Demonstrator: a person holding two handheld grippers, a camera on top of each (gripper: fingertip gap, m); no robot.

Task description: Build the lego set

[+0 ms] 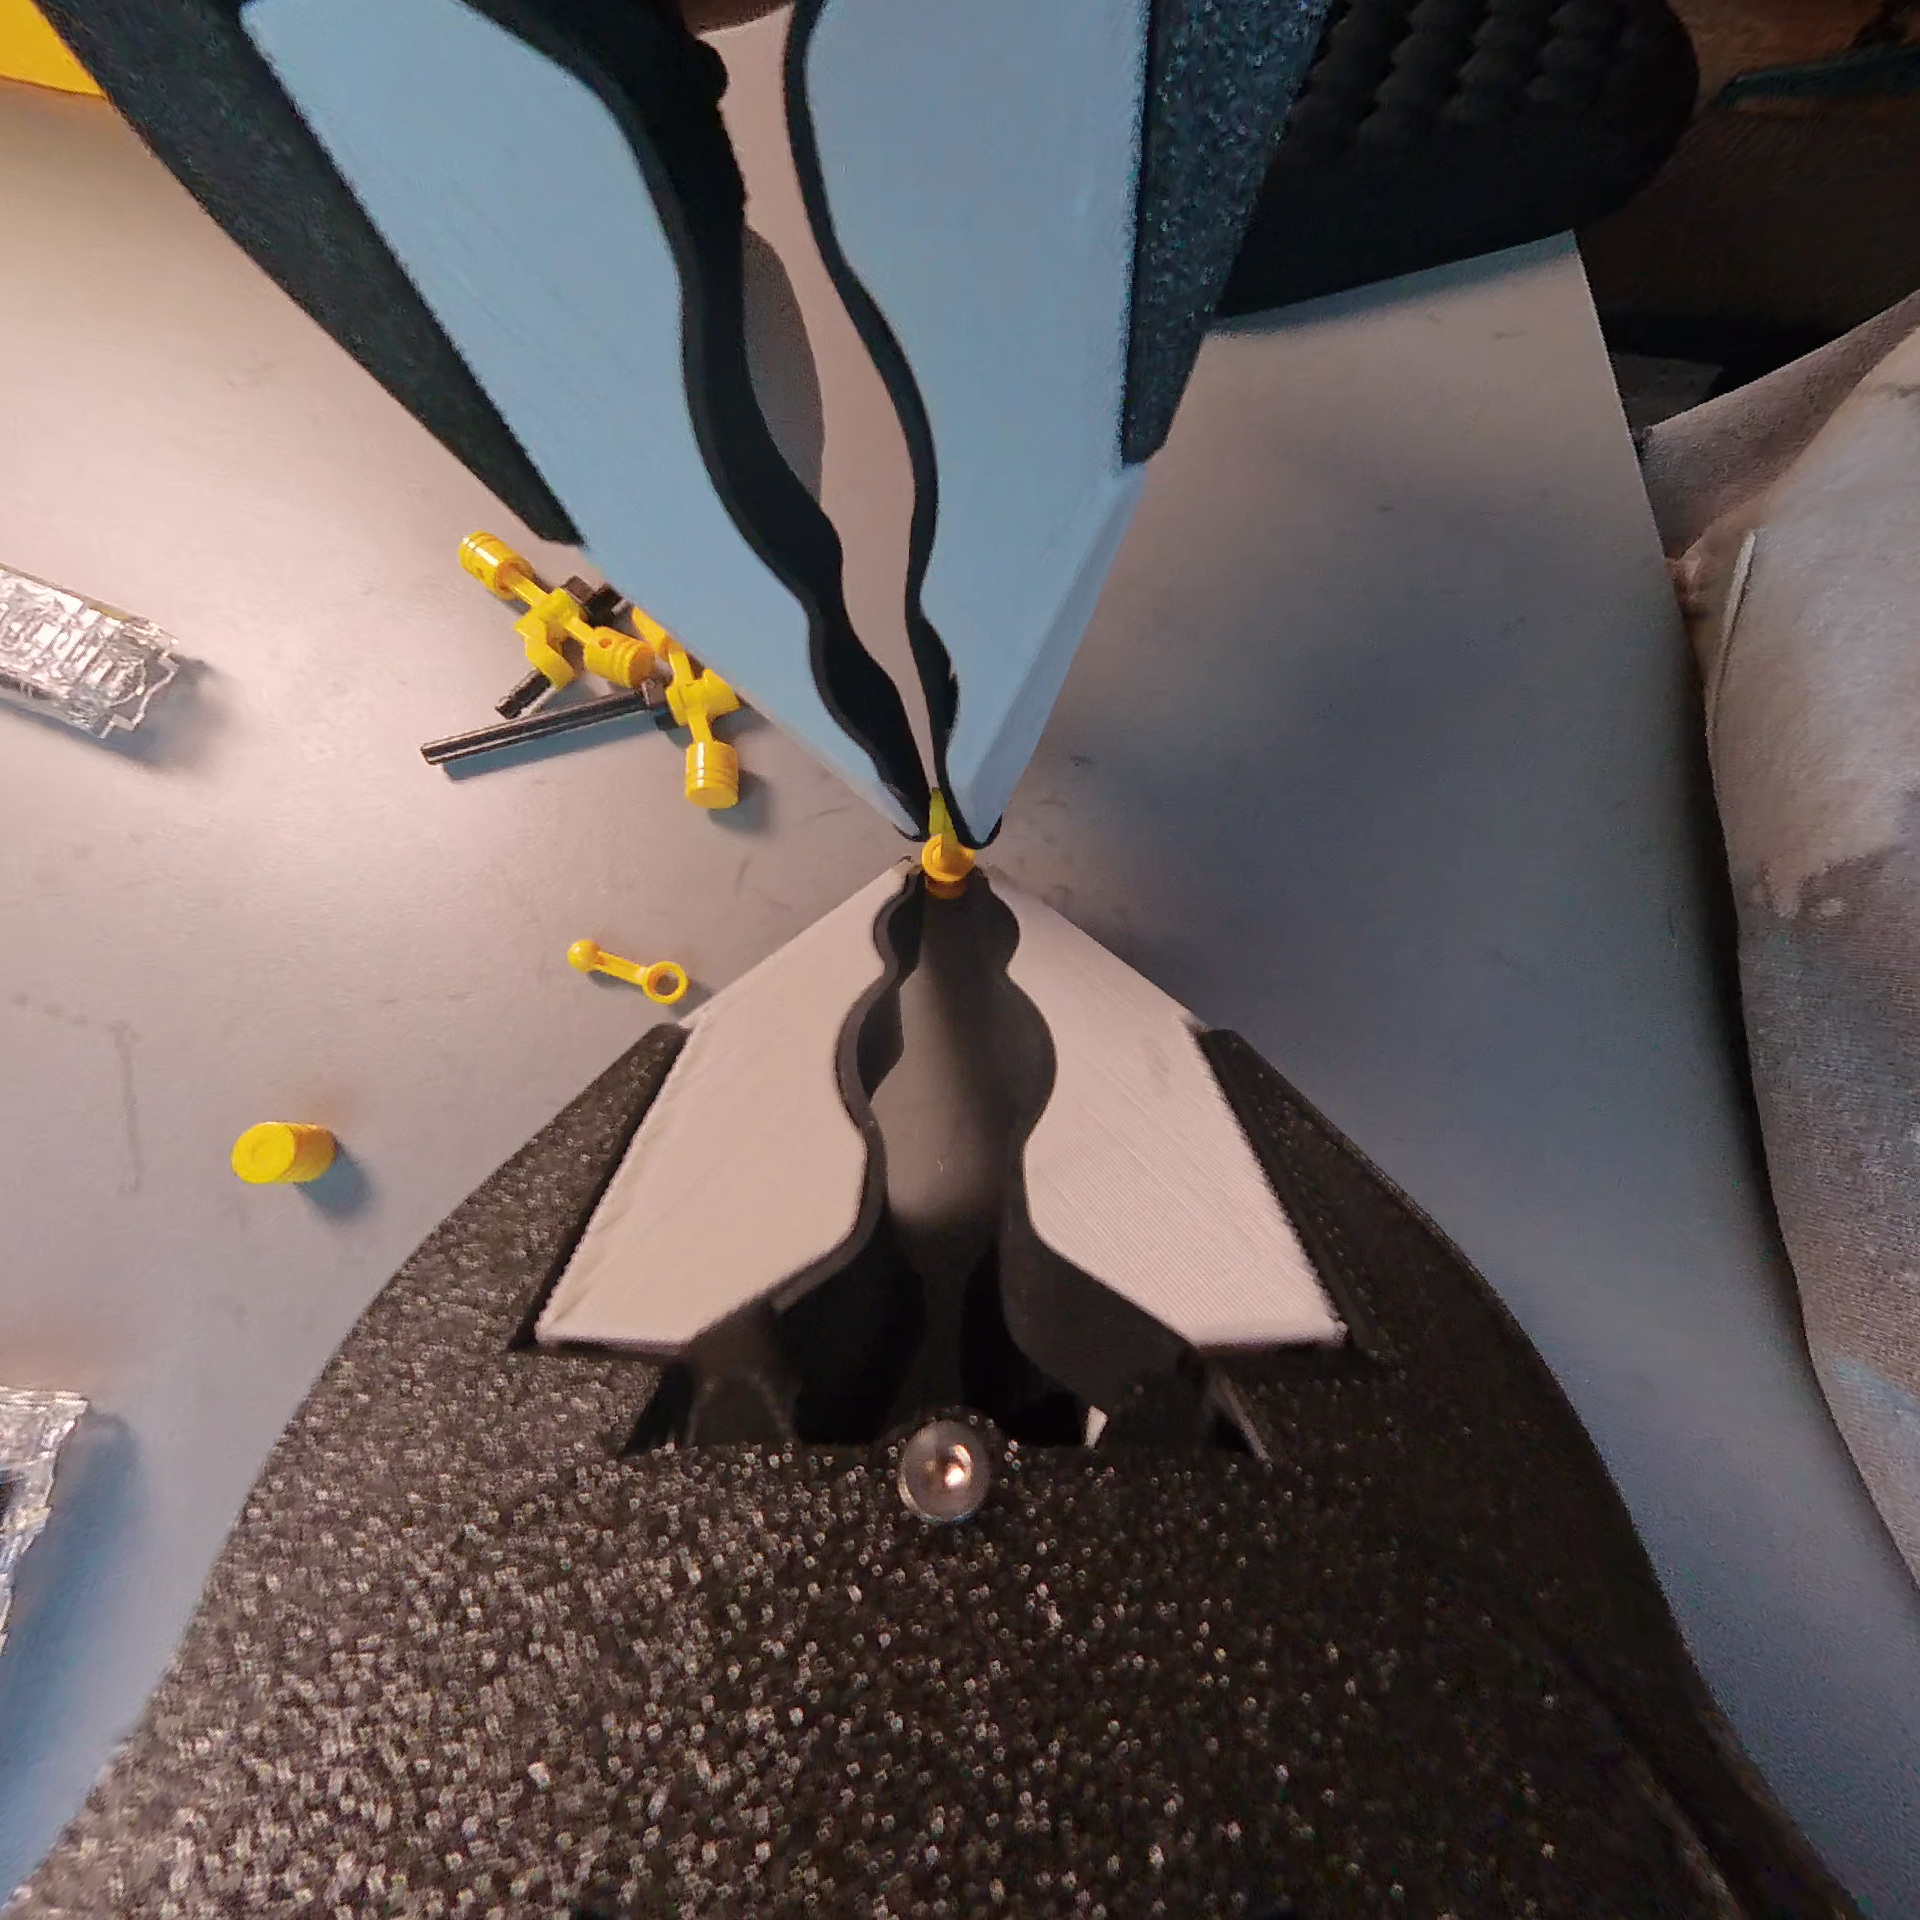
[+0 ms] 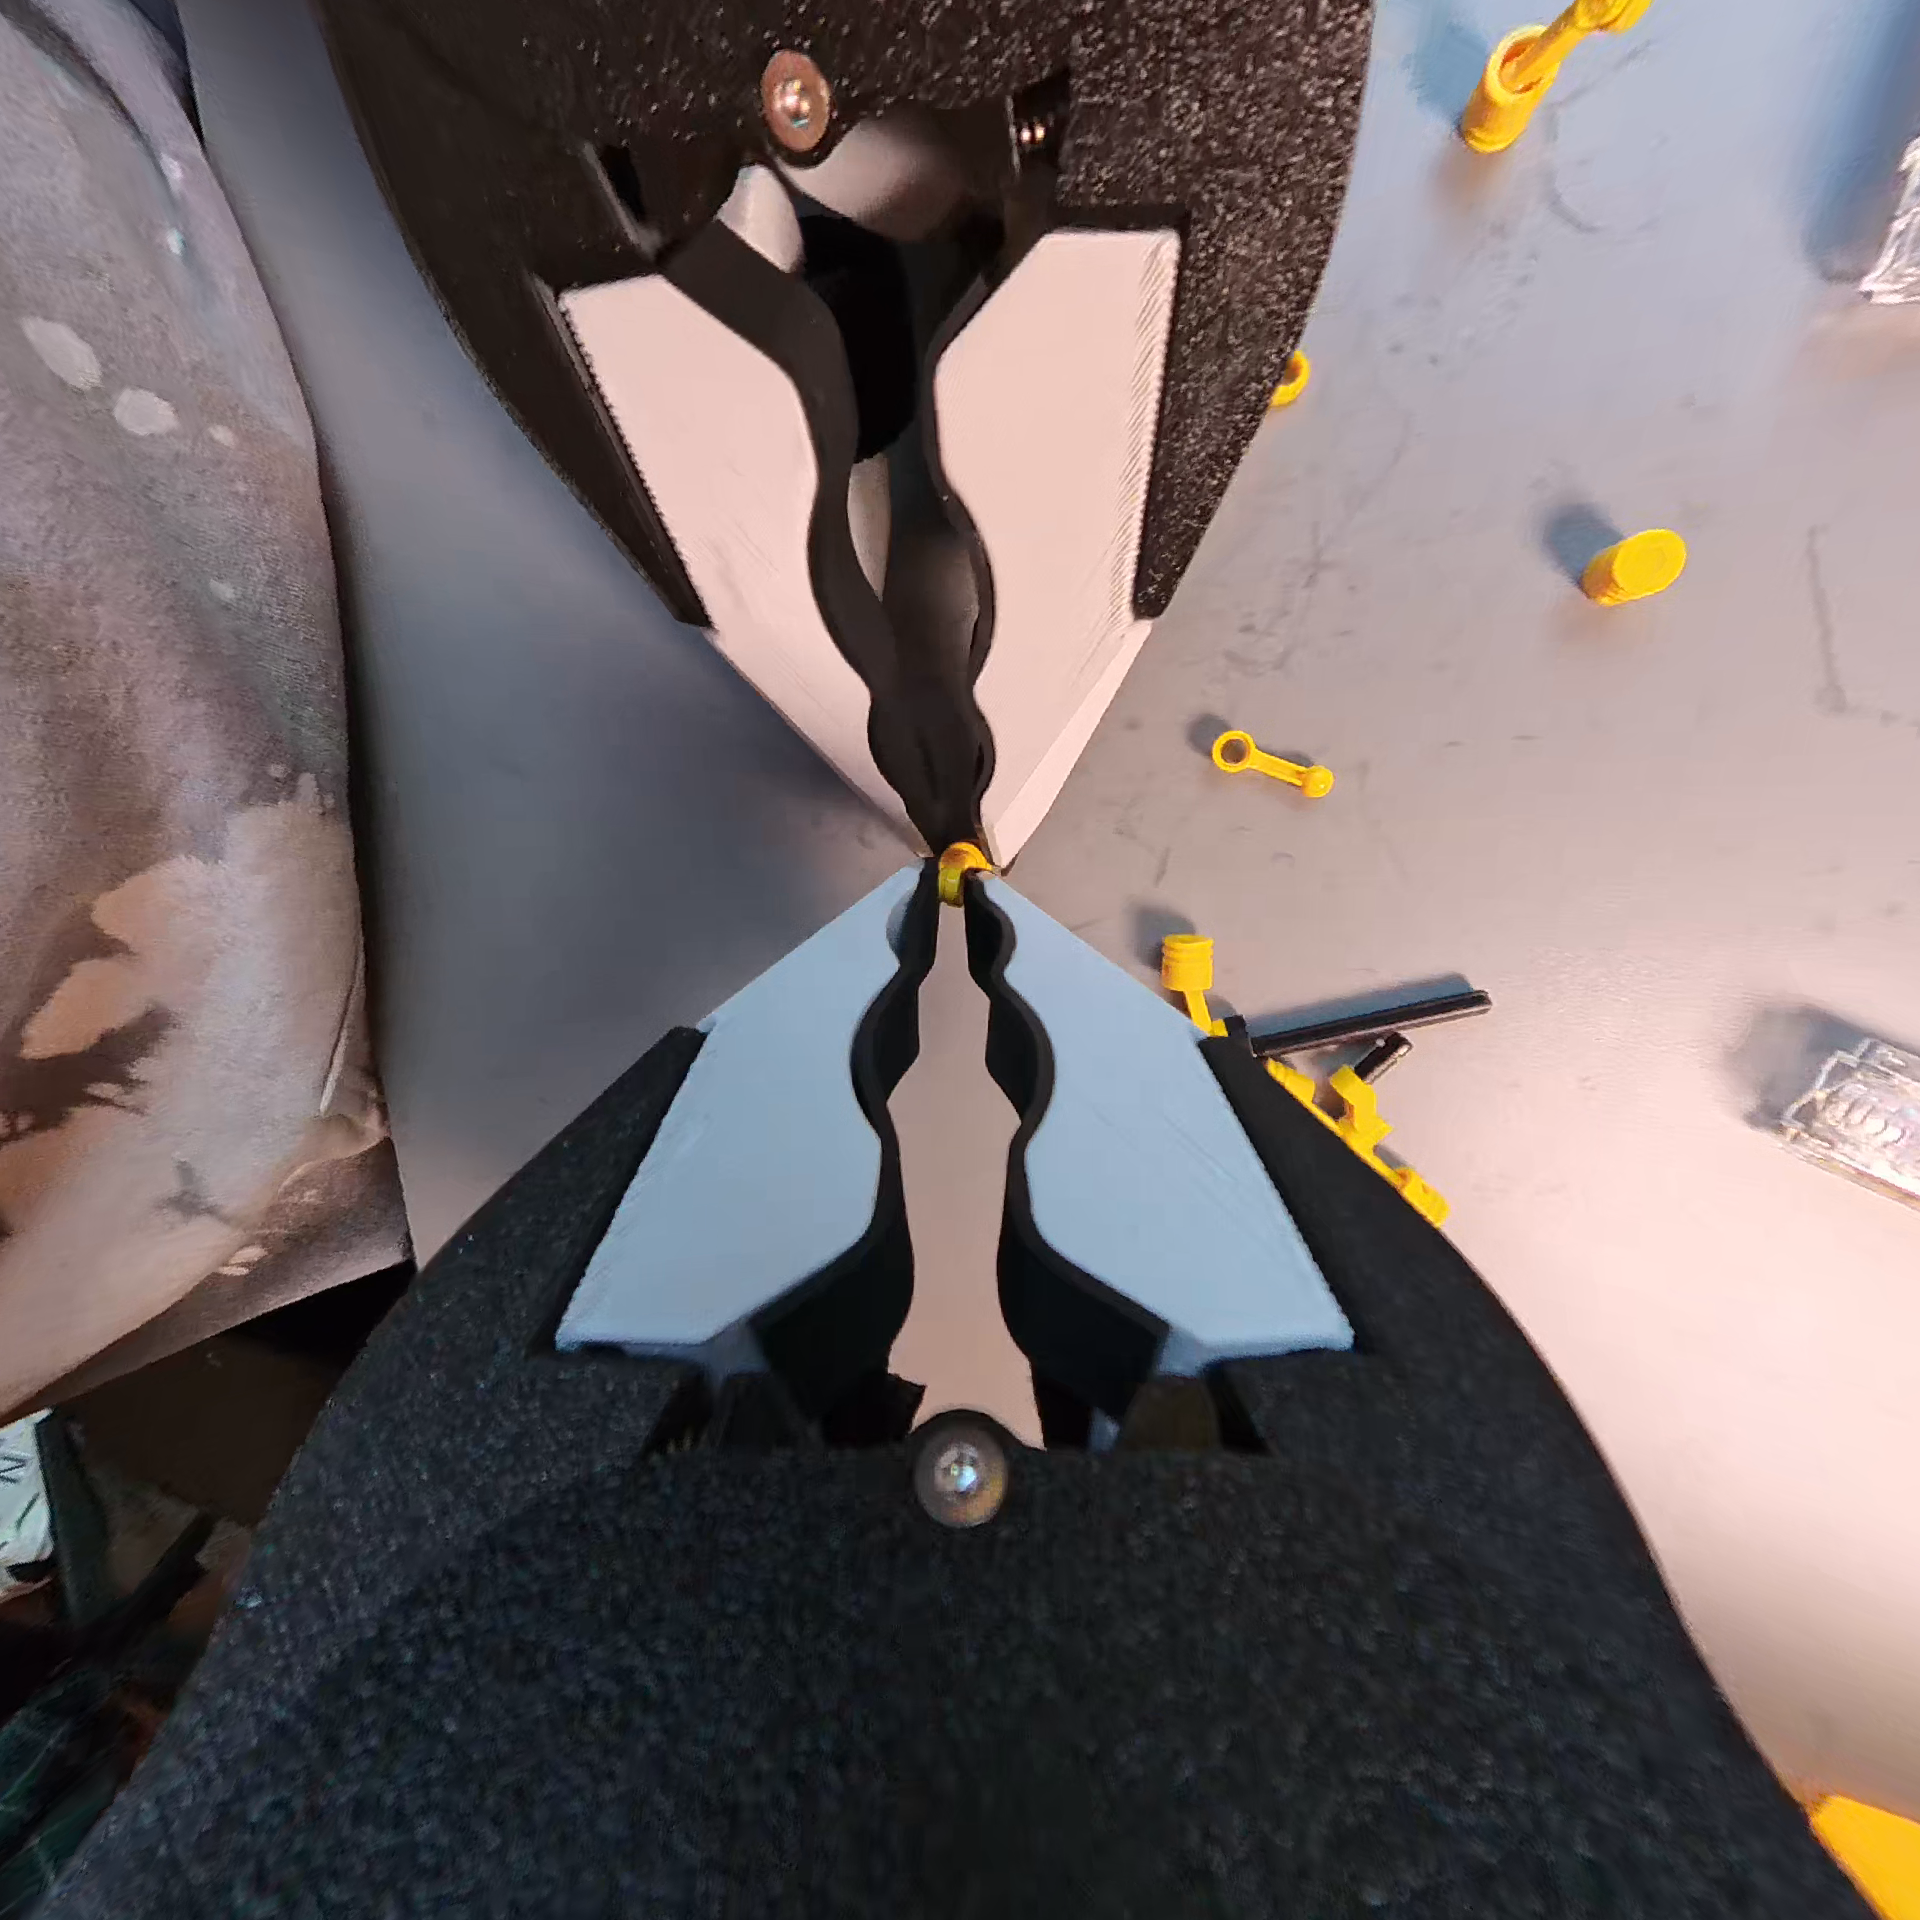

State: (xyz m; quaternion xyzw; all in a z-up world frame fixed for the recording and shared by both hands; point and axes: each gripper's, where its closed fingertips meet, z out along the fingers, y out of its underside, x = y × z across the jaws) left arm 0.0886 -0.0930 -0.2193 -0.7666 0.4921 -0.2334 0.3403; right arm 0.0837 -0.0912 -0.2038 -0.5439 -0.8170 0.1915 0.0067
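- The left hand-held gripper (image 1: 943,891), pale grey fingers on a black speckled body, is pinched down on the ring end of a small yellow connector piece (image 1: 945,857), tips nearly together.
- The right hand-held gripper (image 2: 954,883), light blue fingers with black wavy pads, meets it tip to tip and is clamped on the same piece from the opposite side; its fingers are narrow at the tip, with a gap widening farther back.
- The connector piece is held between the two tips, above the grey tabletop (image 1: 1351,779); only a yellow loop and a short stub show, the rest hidden by the pads.
- A cluster of yellow pistons joined with black rods (image 1: 613,655) lies on the tabletop, partly covered by the right hand-held gripper in both views.
- A clear moulded plastic part (image 1: 78,655) lies farther out.
- A loose yellow cylinder (image 1: 283,1153) lies alone on its side.
- A loose yellow link with a ring end (image 1: 629,968) lies between the cylinder and the cluster.
- Only the right wrist view shows another yellow piston piece (image 2: 1527,78) at the tabletop's far edge; only the left wrist view shows a second clear piece (image 1: 31,1475) at the lower left.
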